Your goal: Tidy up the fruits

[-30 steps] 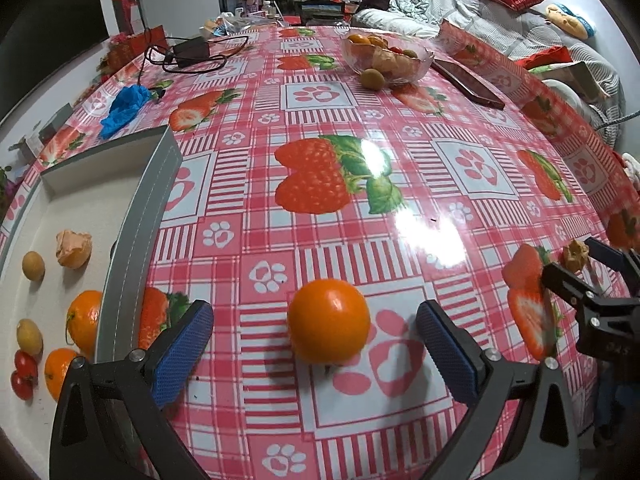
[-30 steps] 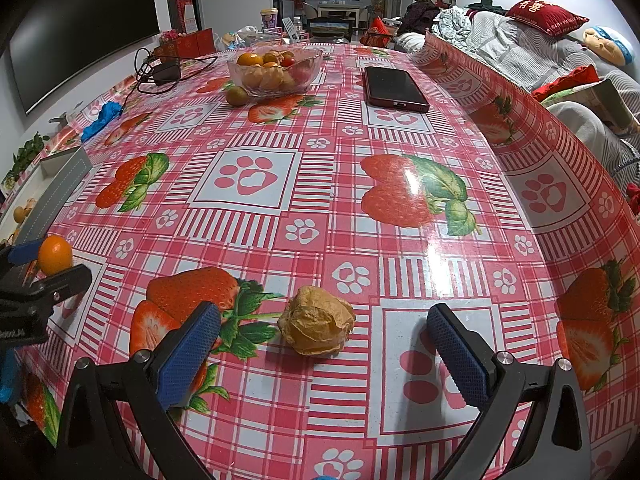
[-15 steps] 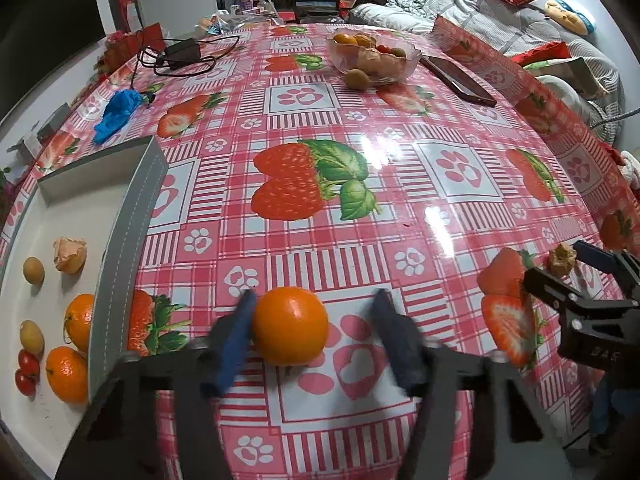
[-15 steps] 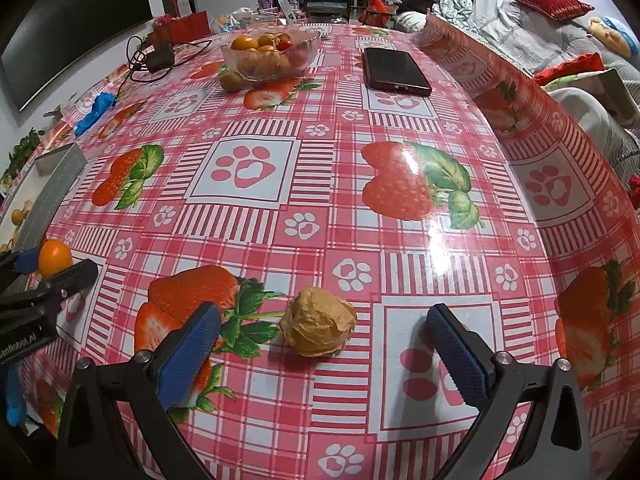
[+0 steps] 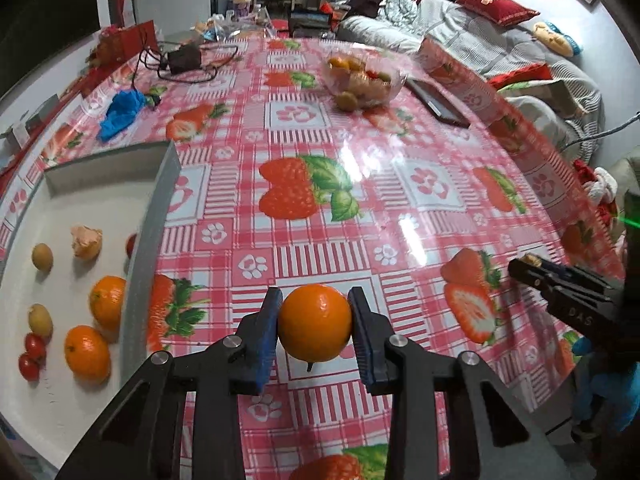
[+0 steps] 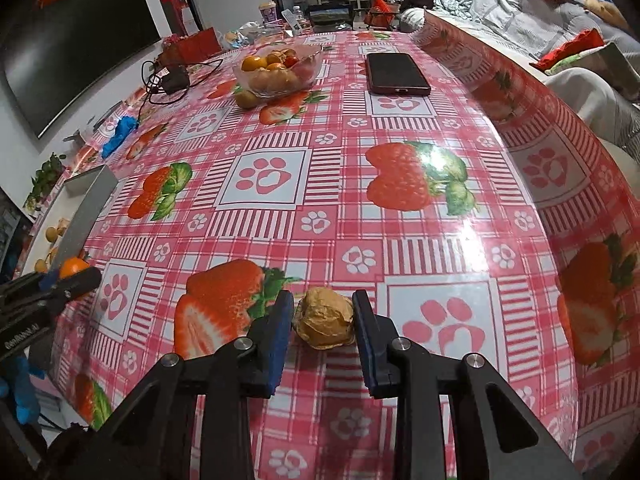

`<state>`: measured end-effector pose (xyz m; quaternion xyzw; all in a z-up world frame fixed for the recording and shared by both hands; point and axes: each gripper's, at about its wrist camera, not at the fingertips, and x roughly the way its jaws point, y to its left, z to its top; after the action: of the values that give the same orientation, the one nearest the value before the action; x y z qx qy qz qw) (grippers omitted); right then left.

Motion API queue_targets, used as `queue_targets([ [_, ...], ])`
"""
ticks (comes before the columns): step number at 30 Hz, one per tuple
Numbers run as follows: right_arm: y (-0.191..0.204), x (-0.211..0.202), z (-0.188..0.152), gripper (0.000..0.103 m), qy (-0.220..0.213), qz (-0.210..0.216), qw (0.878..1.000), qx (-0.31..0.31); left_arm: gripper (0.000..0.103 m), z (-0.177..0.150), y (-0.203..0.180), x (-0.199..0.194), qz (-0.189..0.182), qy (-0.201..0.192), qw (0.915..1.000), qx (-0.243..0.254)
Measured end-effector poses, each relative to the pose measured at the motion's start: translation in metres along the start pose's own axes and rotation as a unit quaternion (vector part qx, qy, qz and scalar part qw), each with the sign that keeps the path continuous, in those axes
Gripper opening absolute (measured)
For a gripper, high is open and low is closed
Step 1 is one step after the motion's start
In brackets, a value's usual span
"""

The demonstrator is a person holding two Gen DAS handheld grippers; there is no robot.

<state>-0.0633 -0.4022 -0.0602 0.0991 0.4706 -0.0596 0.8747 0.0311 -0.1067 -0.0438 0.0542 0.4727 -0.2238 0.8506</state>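
Note:
An orange (image 5: 315,328) sits between the blue pads of my left gripper (image 5: 315,295), whose jaws are closing and press on both its sides. It hangs just above the tablecloth. In the right wrist view a papery tan husk fruit (image 6: 323,322) rests on the table between the pads of my right gripper (image 6: 323,297). Those jaws are closing too, and both pads touch the husk. A grey-walled white tray (image 5: 148,240) at the left holds oranges, cherry tomatoes, small brown fruits and another husk fruit.
A clear bowl of mixed fruit (image 6: 278,70) stands at the far side with one loose fruit beside it. Right of it lies a dark phone (image 6: 396,74). A blue cloth (image 5: 122,110) and a charger with cables (image 5: 184,58) lie at the far left. The table edge curves down on the right.
Both grippers went from wide open to closed on their fruit, the left first. The left one has risen a little with the orange. The husk fruit has stayed in place.

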Motion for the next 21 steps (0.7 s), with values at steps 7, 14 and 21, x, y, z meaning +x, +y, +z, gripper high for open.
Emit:
queue_targets([
  [7,0.008,-0.010,0.007,0.032,0.000,0.019,1.000,0.013,0.037,0.003,0.011,-0.025,0.000,-0.024,0.9997,0.002],
  [14,0.041,-0.015,0.020,0.032,-0.004,0.027,0.999,-0.017,0.037,0.001,0.038,-0.042,0.010,-0.039,0.9990,-0.017],
  [21,0.084,-0.016,0.031,0.032,-0.002,0.051,0.998,-0.044,0.037,-0.002,0.070,-0.058,0.030,-0.052,0.9974,-0.038],
])
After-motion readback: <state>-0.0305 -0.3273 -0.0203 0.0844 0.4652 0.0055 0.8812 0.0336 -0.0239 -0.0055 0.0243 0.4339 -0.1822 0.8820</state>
